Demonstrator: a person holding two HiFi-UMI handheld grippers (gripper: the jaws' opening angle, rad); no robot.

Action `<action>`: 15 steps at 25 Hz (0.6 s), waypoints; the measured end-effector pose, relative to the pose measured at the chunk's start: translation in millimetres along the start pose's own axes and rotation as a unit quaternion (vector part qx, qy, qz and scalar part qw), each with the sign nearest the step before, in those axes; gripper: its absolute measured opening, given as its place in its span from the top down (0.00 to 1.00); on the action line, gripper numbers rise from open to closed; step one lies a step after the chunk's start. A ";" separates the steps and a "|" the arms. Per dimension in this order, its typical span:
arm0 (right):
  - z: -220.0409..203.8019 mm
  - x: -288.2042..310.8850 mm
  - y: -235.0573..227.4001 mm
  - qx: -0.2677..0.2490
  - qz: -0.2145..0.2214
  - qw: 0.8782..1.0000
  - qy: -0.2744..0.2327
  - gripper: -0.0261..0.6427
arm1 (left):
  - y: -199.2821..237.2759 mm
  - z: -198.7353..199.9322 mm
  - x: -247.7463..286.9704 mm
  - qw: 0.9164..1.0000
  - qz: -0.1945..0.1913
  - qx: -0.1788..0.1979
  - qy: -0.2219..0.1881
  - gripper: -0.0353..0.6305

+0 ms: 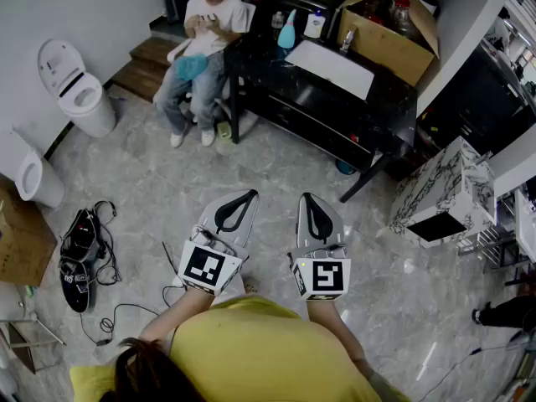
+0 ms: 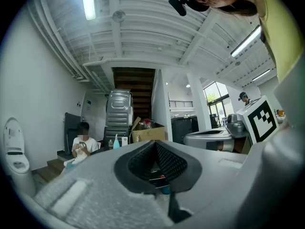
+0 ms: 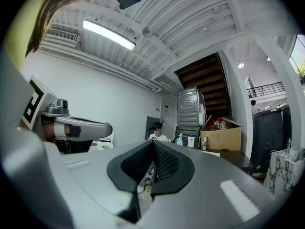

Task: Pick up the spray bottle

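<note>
Now | left fingers (image 1: 209, 221), right fingers (image 1: 332, 221): closed, empty | spray bottle (image 1: 287, 32) well ahead, on table (image 1: 335, 115)

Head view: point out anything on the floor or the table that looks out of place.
A tangle of black cables and black gear sprawls loose on the floor at left, a possible trip hazard. On the dark table, the cardboard box sits with flaps splayed open. Nothing looks spilled or broken.
</note>
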State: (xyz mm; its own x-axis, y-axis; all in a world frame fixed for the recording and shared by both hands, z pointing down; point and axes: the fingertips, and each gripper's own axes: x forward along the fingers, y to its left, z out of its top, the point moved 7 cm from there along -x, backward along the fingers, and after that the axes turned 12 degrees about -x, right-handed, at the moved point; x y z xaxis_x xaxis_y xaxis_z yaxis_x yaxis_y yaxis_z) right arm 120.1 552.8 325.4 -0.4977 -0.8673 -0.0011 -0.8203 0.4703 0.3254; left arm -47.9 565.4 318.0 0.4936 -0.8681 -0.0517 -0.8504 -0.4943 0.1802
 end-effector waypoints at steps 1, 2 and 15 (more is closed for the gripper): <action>-1.6 0.2 -0.7 -0.001 0.000 1.000 -0.001 0.96 | 0.0 -1.9 1.3 1.000 0.000 -0.001 0.000 0.94; -3.5 0.7 -1.4 0.000 -0.001 1.000 -0.002 0.96 | 0.4 -4.0 2.6 1.000 0.000 -0.002 0.001 0.94; -39.3 83.3 -31.2 0.016 -0.013 1.000 0.007 0.96 | 62.8 -25.5 75.0 1.000 -0.009 -0.020 0.019 0.94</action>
State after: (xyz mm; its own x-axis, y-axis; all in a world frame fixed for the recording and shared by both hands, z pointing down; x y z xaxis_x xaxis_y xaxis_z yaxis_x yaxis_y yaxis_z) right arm 115.3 459.5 352.4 -0.4730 -0.8810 0.0039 -0.8411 0.4529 0.2956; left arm -59.6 470.4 350.5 0.5158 -0.8566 -0.0172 -0.8339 -0.5065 0.2190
